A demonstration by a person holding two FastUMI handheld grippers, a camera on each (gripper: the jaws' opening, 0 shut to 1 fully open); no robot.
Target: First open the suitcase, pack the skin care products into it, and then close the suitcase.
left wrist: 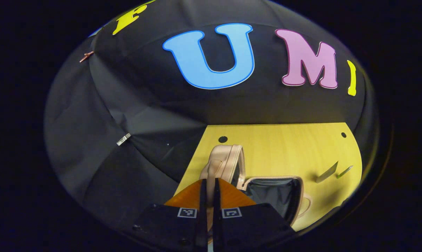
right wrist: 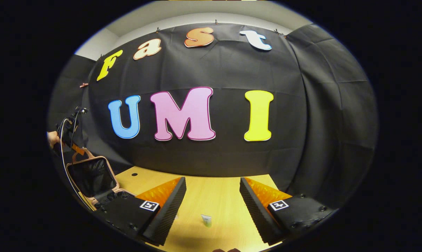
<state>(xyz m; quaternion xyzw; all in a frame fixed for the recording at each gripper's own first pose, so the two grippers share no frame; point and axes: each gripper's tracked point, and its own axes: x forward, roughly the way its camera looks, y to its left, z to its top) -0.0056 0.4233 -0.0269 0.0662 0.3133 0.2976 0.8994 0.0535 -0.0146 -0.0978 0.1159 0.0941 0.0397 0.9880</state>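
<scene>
A pink suitcase (left wrist: 228,162) stands open at the left end of the wooden table (left wrist: 284,147), its black-lined inside (left wrist: 275,192) showing. My left gripper (left wrist: 208,181) is shut on the rim of the raised lid (right wrist: 90,175). In the right gripper view a hand holds that left gripper (right wrist: 71,134) above the lid. My right gripper (right wrist: 212,203) hovers open over the table, with a small skin care tube (right wrist: 206,220) lying on the wood between its fingers, untouched. Two flat skin care items (left wrist: 328,172) lie on the table past the suitcase.
The booth's black cloth wall closes off the table's back and both sides. Bare wood (right wrist: 211,189) stretches ahead of my right gripper. Small round holes (left wrist: 222,139) mark the table top near the wall.
</scene>
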